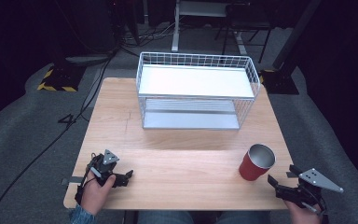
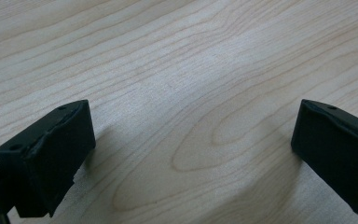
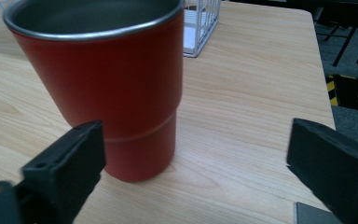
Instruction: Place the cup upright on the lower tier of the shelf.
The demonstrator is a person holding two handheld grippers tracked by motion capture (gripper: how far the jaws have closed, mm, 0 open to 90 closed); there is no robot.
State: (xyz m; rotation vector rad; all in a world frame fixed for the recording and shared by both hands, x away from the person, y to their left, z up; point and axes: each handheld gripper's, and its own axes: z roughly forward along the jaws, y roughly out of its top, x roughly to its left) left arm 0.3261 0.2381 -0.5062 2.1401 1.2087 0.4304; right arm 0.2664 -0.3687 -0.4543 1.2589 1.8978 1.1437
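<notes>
At four o'clock on the worktop [image 1: 177, 154], red cup [image 1: 256, 162] stands upright, right gripper [image 1: 279, 179] jaws wide, empty, just beside. Left gripper [image 1: 123, 177] jaws open. Cup likely rigid, smooth; grip mid-wall.

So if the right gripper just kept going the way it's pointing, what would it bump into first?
Most likely the red cup. The right gripper has its jaws open and points towards it; the cup stands upright just ahead, nearer the left jaw, so that jaw would probably touch it first.
</notes>
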